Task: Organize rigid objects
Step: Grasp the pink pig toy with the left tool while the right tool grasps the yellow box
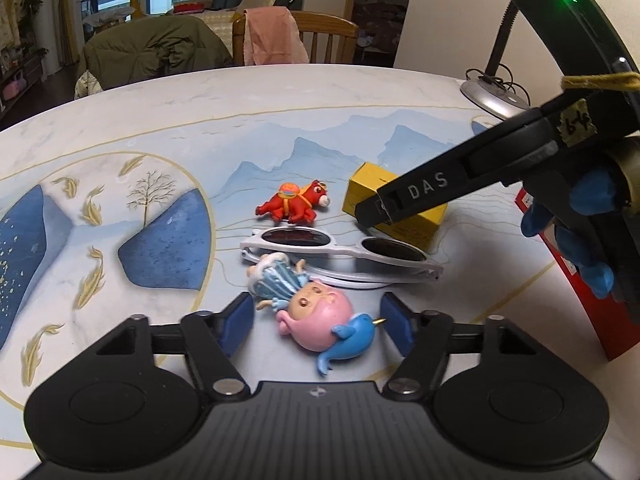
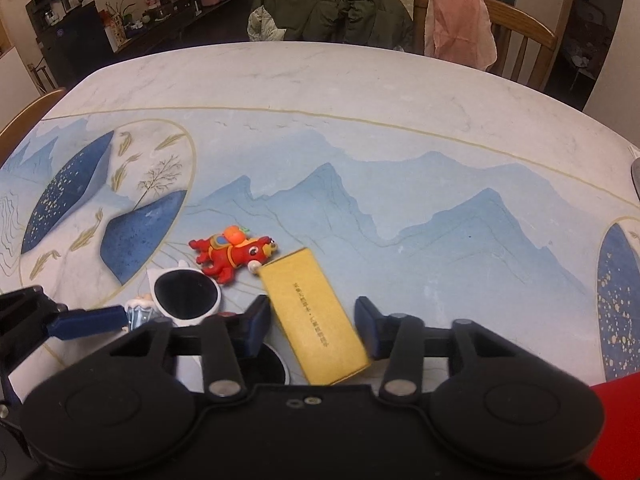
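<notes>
A pink figure toy with a blue narwhal (image 1: 320, 322) lies between the blue pads of my left gripper (image 1: 319, 325). The narwhal's horn reaches the right pad, and a gap shows at the left pad, so the jaws stand open around it. A small doll in a blue dress (image 1: 276, 280) lies against it. Behind them are white sunglasses (image 1: 340, 250) and a red horse toy (image 1: 296, 204). My right gripper (image 2: 314, 330) is shut on a yellow box (image 2: 312, 320), its pads on the two long sides. In the left wrist view its black finger (image 1: 408, 196) crosses the yellow box (image 1: 416, 224).
The objects lie on a round table with a blue mountain print (image 2: 400, 184). A red flat box (image 1: 580, 280) stands at the right edge, with a lamp base (image 1: 492, 98) behind it. Wooden chairs draped with cloth (image 1: 276, 36) stand at the far side.
</notes>
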Tool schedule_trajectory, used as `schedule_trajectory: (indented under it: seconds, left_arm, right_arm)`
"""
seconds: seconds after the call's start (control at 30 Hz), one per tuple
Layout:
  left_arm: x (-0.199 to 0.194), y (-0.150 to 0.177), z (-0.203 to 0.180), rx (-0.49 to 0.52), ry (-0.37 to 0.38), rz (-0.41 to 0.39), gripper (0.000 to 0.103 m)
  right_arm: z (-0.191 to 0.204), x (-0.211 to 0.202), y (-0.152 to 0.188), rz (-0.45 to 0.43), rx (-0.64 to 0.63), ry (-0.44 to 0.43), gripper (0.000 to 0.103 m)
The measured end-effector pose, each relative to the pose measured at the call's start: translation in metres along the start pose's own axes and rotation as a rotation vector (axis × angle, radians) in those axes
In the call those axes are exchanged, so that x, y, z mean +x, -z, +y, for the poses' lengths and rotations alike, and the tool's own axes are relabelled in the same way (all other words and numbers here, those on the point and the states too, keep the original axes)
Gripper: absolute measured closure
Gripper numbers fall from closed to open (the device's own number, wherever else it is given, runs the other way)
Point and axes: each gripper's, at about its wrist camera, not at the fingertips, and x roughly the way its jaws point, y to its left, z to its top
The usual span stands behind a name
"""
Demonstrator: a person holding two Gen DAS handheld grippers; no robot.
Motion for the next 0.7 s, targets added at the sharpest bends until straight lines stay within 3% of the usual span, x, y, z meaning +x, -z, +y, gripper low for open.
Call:
schedule_trajectory:
  seconds: [0.13, 0.7]
  left_arm:
    - [0.0, -0.001, 0.003, -0.006, 0.008, 0.0, 0.037]
    - [-0.021, 0.004, 0.011, -0.058, 0.01, 0.001, 0.037]
  right_arm:
    - [0.001, -0.004, 0.001, -0.014, 0.012, 0.014, 0.074]
    - [0.004, -0.062, 0.027, -0.064, 0.139, 0.034, 0.075]
